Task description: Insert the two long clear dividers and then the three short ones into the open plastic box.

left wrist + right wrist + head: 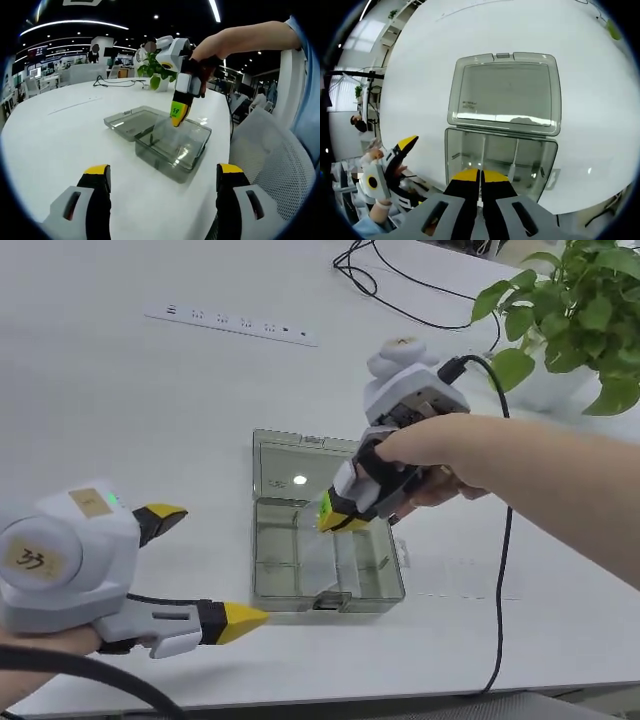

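Note:
The open smoky plastic box [385, 585] lies mid-table with its lid [290, 465] folded back flat. My right gripper [336, 521] hovers over the tray, shut on a clear divider [322, 562] that reaches down into the box. From the left gripper view the same divider [163, 132] hangs below the right gripper [176, 118] above the box [172, 165]. In the right gripper view the jaws [480, 176] are pressed together over the tray [451, 150], where two clear dividers [482, 152] stand upright. My left gripper [205, 565] [163, 171] is open and empty, left of the box.
A white power strip [230, 323] lies at the back left, black cables [420, 288] run behind, and a potted plant [575, 310] stands at the back right. Faint clear pieces [455, 575] lie on the table right of the box. The right gripper's cable [503, 540] trails toward the front edge.

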### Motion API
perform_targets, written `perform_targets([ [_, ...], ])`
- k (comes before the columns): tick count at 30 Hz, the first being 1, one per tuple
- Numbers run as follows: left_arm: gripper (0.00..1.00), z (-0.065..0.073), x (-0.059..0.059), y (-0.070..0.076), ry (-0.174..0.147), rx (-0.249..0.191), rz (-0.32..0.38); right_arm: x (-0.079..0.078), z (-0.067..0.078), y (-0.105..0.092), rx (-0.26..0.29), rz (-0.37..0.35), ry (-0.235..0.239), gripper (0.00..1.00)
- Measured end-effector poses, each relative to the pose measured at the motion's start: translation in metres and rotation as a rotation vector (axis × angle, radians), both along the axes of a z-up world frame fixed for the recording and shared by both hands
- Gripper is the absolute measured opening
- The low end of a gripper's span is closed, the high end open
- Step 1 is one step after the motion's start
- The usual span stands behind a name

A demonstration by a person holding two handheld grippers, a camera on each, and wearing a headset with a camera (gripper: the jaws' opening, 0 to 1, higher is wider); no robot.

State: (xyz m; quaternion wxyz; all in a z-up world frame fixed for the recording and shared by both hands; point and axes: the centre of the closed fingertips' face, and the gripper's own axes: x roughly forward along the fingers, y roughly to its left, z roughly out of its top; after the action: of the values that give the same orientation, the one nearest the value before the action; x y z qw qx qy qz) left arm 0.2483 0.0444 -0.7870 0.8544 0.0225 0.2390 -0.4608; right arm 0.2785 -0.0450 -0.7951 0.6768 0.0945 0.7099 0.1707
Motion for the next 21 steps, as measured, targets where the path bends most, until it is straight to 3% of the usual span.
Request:
perform_targets([
  [7,0.88,-0.001,-0.002,-0.002,0.004,-0.008,-0.006,-0.004,0.001,0.003,-0.022,0.022,-0.008,0.02],
  [16,0.88,-0.001,-0.002,0.0,0.005,-0.013,-0.001,0.003,-0.005,0.005,-0.088,0.089,-0.023,0.02],
  [21,0.87,-0.003,-0.004,0.001,0.011,-0.013,0.0,-0.004,-0.002,0.01,-0.117,0.122,-0.036,0.02],
])
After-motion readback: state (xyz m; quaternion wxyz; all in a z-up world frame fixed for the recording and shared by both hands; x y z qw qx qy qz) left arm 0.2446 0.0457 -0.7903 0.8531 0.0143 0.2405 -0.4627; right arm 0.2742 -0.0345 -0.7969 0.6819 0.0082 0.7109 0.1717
